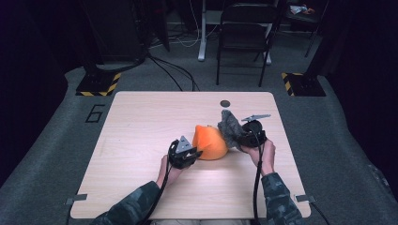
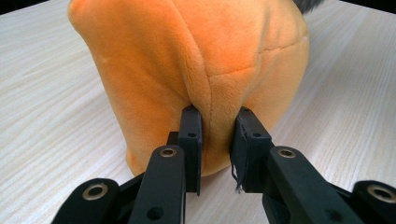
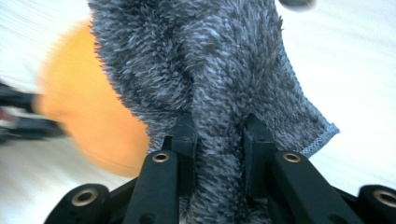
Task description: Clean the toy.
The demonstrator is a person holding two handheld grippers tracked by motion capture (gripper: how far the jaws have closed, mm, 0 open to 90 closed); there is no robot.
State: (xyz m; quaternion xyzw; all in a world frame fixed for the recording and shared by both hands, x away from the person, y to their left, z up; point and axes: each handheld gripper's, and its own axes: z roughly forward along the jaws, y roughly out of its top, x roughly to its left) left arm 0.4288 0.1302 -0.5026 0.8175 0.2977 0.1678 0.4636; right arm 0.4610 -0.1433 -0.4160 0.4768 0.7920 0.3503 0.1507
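Orange plush fabric item (image 2: 196, 70), soft and dome-shaped, stands near the middle of the pale wood-grain surface (image 1: 136, 140), its base resting on the wood. Nearest the person, the left gripper (image 2: 216, 140) has its jaws drawn close together on a raised fold of the orange plush, a seam pinched between the pads. From the high view that left gripper (image 1: 191, 154) sits against the left-hand flank of the orange piece (image 1: 210, 142).

Just beyond it, touching its right side, a shaggy grey fleece cloth (image 3: 210, 70) with a stitched pale edge is lifted off the wood. The right gripper (image 3: 218, 135) has its jaws nearly closed on a bunched strip of the grey pile; in the high view the right gripper (image 1: 241, 136) holds the grey cloth (image 1: 229, 126) up beside the orange one. This view is blurred, so the right hand looks to be in motion.

As a judgement, the work seems to be parting the two soft pieces: both grasps are made and the grey cloth is raised, but the two fabrics are not yet clearly apart. Drawing the grey piece away and setting each down is left.

Farther off, a small dark round disc (image 1: 225, 103) lies near the far edge, and a black folding chair (image 1: 244, 33) stands on the grey floor beyond.
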